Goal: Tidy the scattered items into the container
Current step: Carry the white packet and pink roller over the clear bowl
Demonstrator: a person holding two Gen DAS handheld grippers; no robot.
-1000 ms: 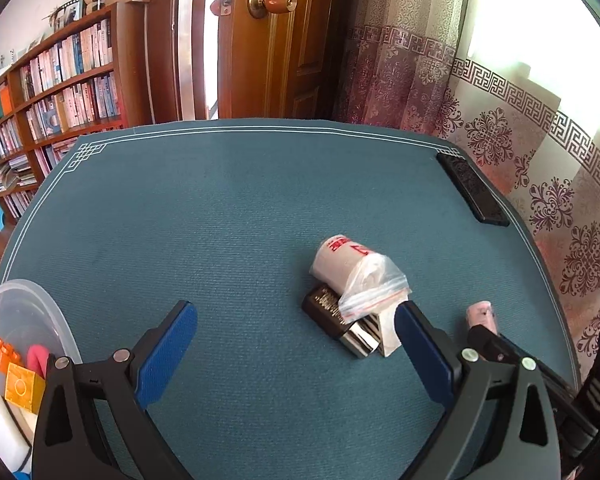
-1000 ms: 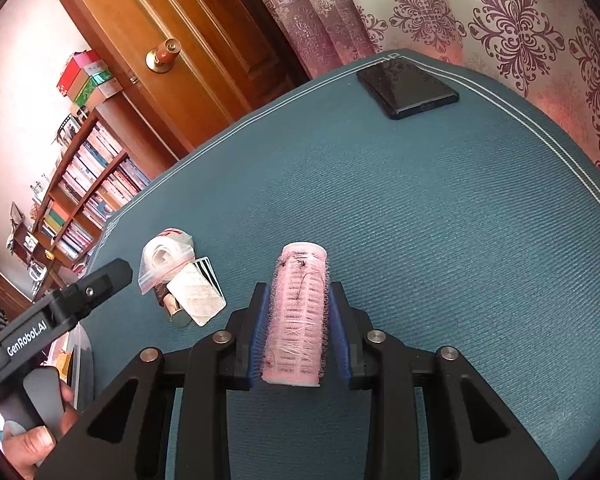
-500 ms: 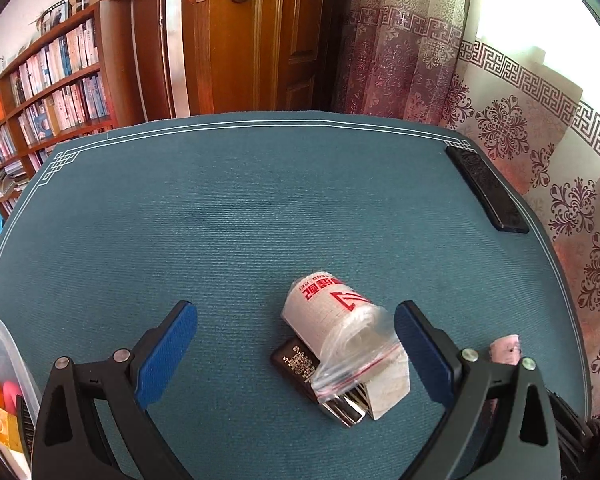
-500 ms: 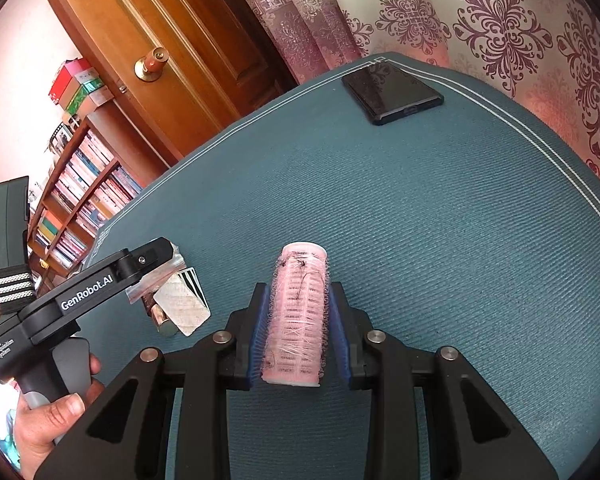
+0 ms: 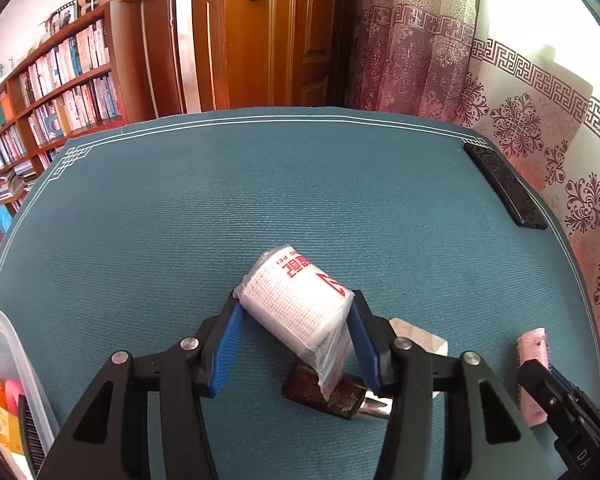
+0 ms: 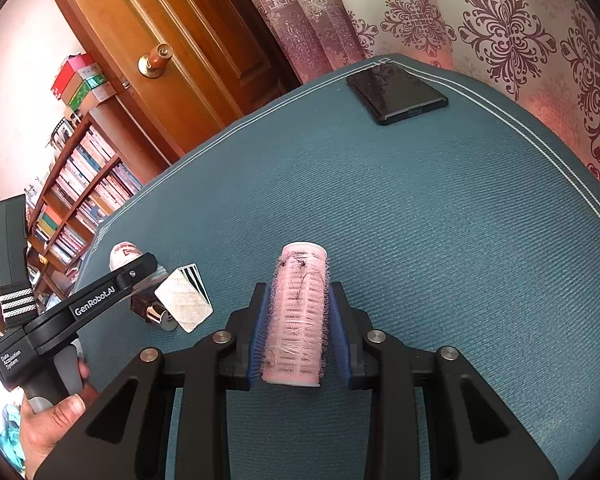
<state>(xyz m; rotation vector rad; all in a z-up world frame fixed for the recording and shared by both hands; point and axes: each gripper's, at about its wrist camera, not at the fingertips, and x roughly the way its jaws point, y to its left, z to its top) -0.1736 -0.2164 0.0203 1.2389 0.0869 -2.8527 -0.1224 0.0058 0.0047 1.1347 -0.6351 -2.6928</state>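
Ribbed teal cloth [image 5: 300,200], white line border, covers the table; wooden door and patterned curtain behind. Left gripper [image 5: 296,334]: blue pads pinched on a white gauze roll [image 5: 296,310], cylindrical, woven texture, red print, sealed in a clear crinkled bag. Roll's near end rests over a dark glossy bottle with metallic cap [image 5: 336,398]; a pale flat card [image 5: 418,338] lies just right of it. Right gripper [image 6: 296,334]: pads pressed against a pink hair roller [image 6: 298,316], cylindrical, bristly mesh surface, stray hairs caught in it, long axis pointing away from the camera. Clear plastic container [image 5: 10,344], near left edge, holds orange and yellow blocks. Black glossy phone [image 6: 396,92] lies flat at the far right corner.
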